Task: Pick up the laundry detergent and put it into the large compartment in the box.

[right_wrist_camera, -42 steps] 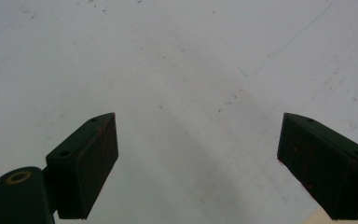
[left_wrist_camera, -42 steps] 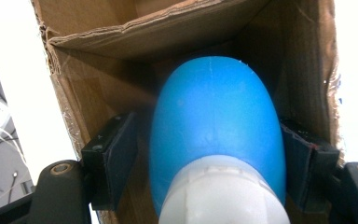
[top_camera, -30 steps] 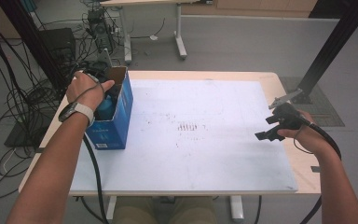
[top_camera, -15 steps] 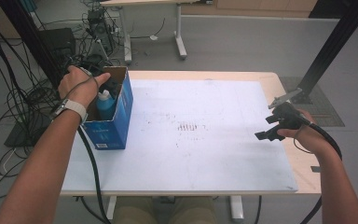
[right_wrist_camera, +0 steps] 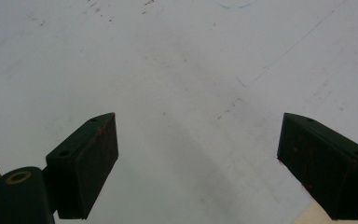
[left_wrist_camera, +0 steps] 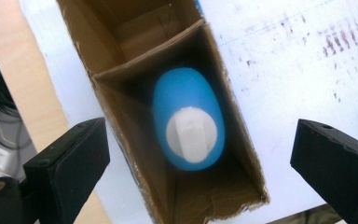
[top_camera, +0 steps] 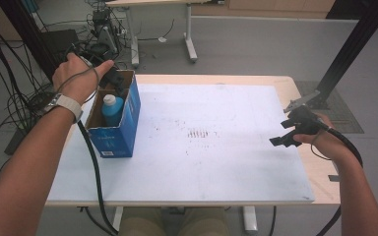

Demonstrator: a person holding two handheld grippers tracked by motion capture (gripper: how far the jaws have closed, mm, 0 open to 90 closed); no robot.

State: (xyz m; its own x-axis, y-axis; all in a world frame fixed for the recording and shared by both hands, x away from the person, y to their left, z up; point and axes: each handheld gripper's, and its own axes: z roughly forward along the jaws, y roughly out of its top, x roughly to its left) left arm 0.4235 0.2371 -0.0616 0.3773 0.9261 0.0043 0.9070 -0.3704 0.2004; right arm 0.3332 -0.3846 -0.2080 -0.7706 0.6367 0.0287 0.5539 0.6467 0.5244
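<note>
Left gripper view, blue bottle (left_wrist_camera: 189,122), white cap, somewhat blurred, upright in cardboard box (left_wrist_camera: 116,74), left hand-held gripper (left_wrist_camera: 200,172) spread wide above it.

We see an evenly lit room in soft, diffuse light with no harsh glare. The white, scuffed tabletop sheet (top_camera: 216,147) is the brightest surface, while the grey floor at far left lies dimmer among cables. In the left gripper view, the blue plastic bottle with a white cap (left_wrist_camera: 189,123) is softly blurred inside the shadowed brown cardboard box (left_wrist_camera: 121,51). In the right gripper view, faint grey shadows fall across the sheet.
</note>
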